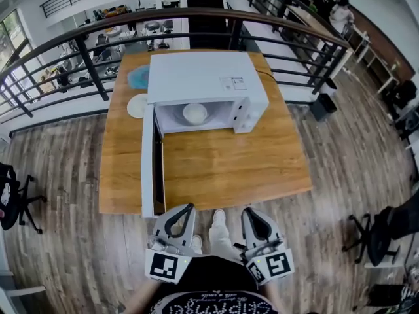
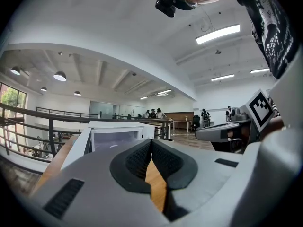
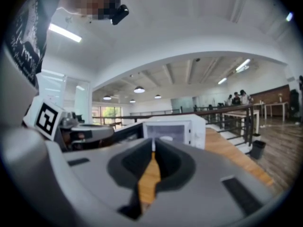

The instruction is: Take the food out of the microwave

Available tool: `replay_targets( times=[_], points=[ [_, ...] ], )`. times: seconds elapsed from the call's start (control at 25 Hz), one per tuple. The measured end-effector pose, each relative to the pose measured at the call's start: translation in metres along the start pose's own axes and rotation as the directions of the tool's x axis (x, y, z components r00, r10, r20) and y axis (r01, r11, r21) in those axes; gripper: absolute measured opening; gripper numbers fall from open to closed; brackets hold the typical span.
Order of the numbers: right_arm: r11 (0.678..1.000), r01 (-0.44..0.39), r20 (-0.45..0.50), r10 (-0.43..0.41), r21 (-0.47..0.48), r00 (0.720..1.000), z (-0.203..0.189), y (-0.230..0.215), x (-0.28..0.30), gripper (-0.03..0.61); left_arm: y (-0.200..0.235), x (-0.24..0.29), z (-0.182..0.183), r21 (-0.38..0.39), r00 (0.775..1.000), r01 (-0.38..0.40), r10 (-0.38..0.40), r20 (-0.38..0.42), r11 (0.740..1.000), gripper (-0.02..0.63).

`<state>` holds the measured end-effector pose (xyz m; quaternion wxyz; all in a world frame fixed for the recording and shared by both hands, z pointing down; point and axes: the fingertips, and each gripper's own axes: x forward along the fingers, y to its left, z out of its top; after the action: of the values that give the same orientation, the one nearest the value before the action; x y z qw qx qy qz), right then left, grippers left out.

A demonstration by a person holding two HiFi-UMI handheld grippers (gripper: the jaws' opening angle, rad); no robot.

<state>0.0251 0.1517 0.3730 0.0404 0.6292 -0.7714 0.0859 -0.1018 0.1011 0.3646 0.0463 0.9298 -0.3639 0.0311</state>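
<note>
A white microwave (image 1: 203,87) stands on the wooden table (image 1: 216,165) with its door (image 1: 149,159) swung wide open toward me. Inside its cavity sits a white bowl of food (image 1: 195,113). My left gripper (image 1: 185,209) hangs shut and empty just off the table's near edge, close to the door's tip. My right gripper (image 1: 251,212) is shut and empty beside it, also short of the table. In the left gripper view the microwave (image 2: 118,136) shows ahead past the shut left gripper (image 2: 151,143). The right gripper view shows the microwave (image 3: 173,129) ahead of the right gripper (image 3: 154,145).
A white plate (image 1: 137,105) and a blue object (image 1: 138,78) lie on the table left of the microwave. A black railing (image 1: 196,18) runs behind the table. Office chairs (image 1: 16,198) stand on the wood floor at both sides. A dark bin (image 1: 323,106) sits right of the table.
</note>
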Motion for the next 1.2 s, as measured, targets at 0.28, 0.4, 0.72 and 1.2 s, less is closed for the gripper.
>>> replay_targets(
  times=[0.28,0.4,0.72,1.2],
  points=[
    [0.998,-0.059,-0.024,0.06,0.026,0.998,0.006,-0.033,0.041,0.04,0.014,0.043,0.005,-0.011,0.998,-0.058,0.058,-0.005,0.998,0.032],
    [0.995,-0.095,-0.036,0.096,0.014,0.995,0.007,-0.052,0.062,0.04,0.017,0.066,0.005,-0.014,0.996,-0.086,0.085,-0.008,0.996,0.033],
    [0.986,-0.169,-0.034,0.168,-0.007,0.985,0.019,-0.105,0.109,0.04,0.034,0.122,0.007,-0.017,0.981,-0.193,0.193,-0.007,0.981,0.032],
    [0.968,-0.249,-0.049,0.249,0.01,0.967,0.021,-0.158,0.145,0.04,0.03,0.17,0.01,0.035,0.962,-0.272,0.272,-0.012,0.962,0.032]
  ],
)
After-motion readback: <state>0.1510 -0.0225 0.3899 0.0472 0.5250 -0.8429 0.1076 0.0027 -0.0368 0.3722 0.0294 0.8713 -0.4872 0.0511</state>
